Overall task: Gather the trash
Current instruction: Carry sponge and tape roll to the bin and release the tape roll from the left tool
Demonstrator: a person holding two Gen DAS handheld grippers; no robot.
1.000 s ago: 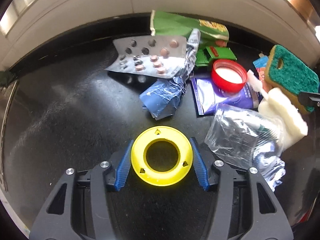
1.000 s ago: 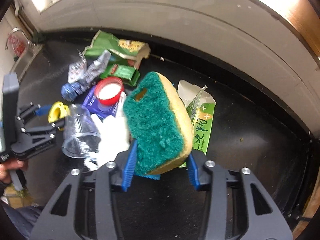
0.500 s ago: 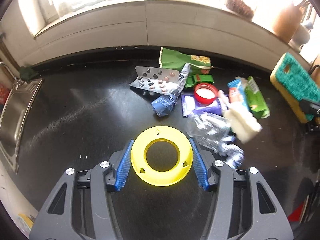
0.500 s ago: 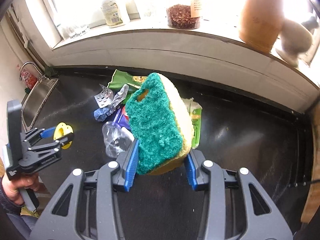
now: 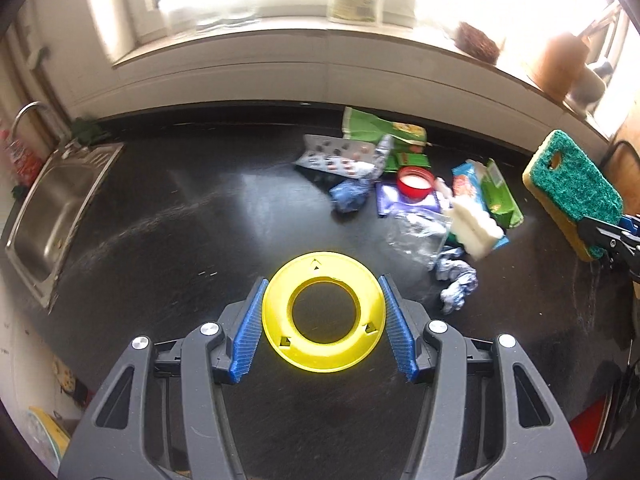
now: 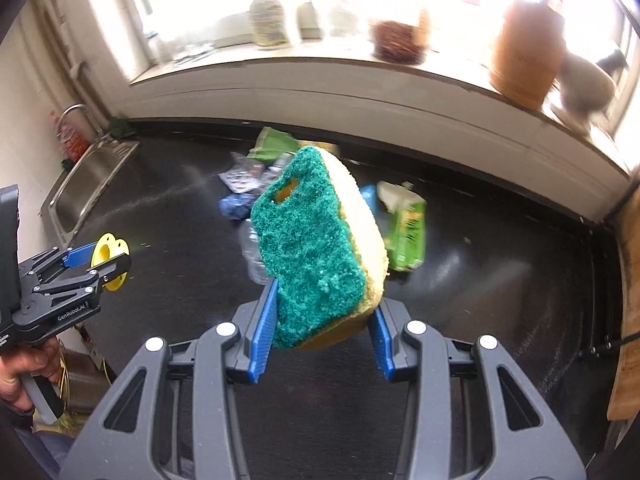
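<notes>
My left gripper (image 5: 323,322) is shut on a yellow plastic ring (image 5: 323,312) and holds it above the black counter (image 5: 180,220). It also shows in the right wrist view (image 6: 94,264) at the left. My right gripper (image 6: 322,328) is shut on a green and yellow sponge (image 6: 316,248), held high over the counter; the sponge also shows in the left wrist view (image 5: 572,188). A trash pile lies at the counter's back: blister pack (image 5: 338,156), green bag (image 5: 380,128), red lid (image 5: 415,179), blue wrapper (image 5: 349,197), clear plastic (image 5: 418,232), white sponge (image 5: 476,232), green packet (image 5: 502,196).
A steel sink (image 5: 52,196) is set into the counter at the left. A windowsill (image 6: 360,64) with a bottle, bowl and brown jar runs along the back. A wooden board (image 6: 630,300) stands at the right edge.
Both grippers have risen and pulled back from the trash pile, each keeping its object. The pile now looks smaller and farther away, and the sink and windowsill have come into view.
</notes>
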